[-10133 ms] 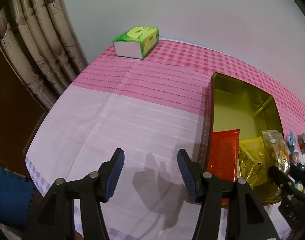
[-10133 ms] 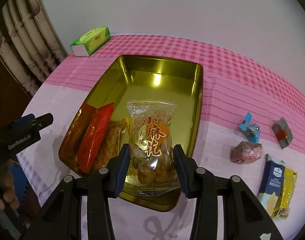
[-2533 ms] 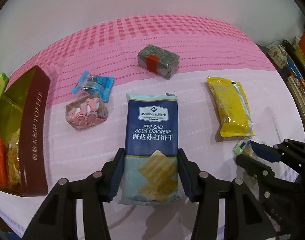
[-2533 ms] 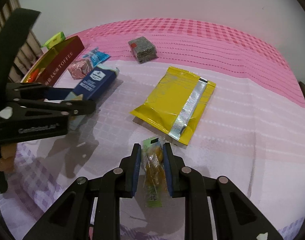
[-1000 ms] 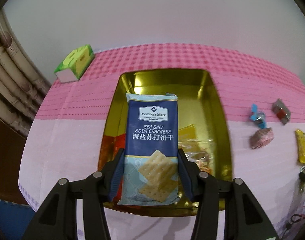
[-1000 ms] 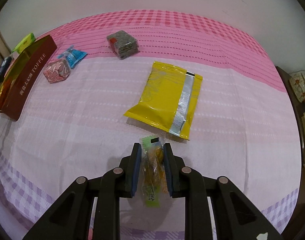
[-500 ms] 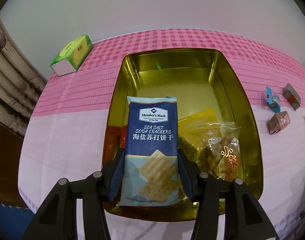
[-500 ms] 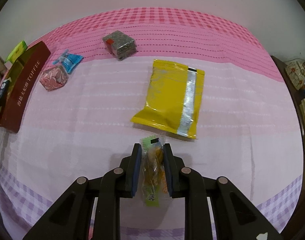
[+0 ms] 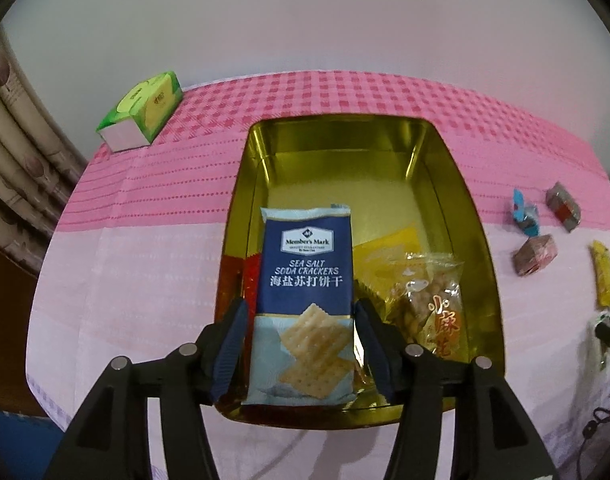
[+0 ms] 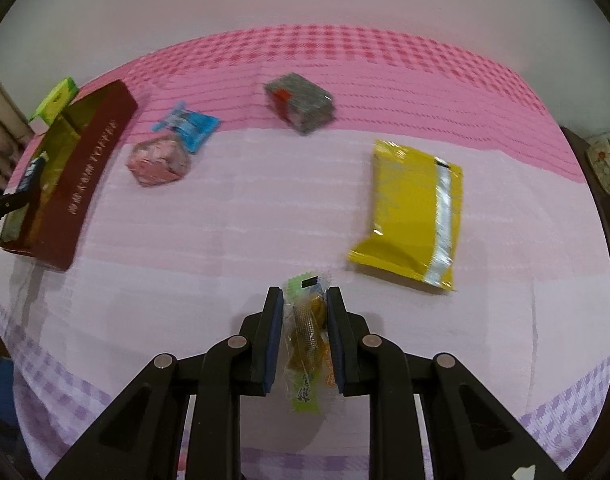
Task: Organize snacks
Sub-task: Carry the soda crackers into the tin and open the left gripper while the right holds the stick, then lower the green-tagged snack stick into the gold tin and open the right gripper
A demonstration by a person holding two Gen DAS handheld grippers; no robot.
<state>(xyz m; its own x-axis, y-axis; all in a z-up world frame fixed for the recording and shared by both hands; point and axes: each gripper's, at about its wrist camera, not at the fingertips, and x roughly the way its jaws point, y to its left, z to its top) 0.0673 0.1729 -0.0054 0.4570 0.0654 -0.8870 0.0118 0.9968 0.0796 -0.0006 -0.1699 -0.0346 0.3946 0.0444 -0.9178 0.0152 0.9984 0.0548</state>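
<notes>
A blue sea salt soda cracker pack (image 9: pixel 305 280) stands over the near end of the gold tin (image 9: pixel 445 168). My left gripper (image 9: pixel 301 306) straddles it with its jaws opening, and a thin gap shows on each side of the pack. Behind the crackers the tin holds a red pack (image 9: pixel 251 272), a yellow pack (image 9: pixel 385 244) and a clear twisted-snack bag (image 9: pixel 429 300). My right gripper (image 10: pixel 305 296) is shut on a small green-and-orange candy packet (image 10: pixel 307 332), held above the pink cloth.
On the cloth lie a yellow foil packet (image 10: pixel 413 220), a grey block (image 10: pixel 301 102), a blue candy (image 10: pixel 189 124) and a pink candy (image 10: pixel 159 160). The tin's maroon side (image 10: pixel 89 168) is at far left. A green tissue box (image 9: pixel 145 108) sits by the curtain.
The left jaws have spread slightly off the cracker pack over the tin. The right gripper, still holding the candy packet, has shifted left, so the yellow packet now lies further right in its view.
</notes>
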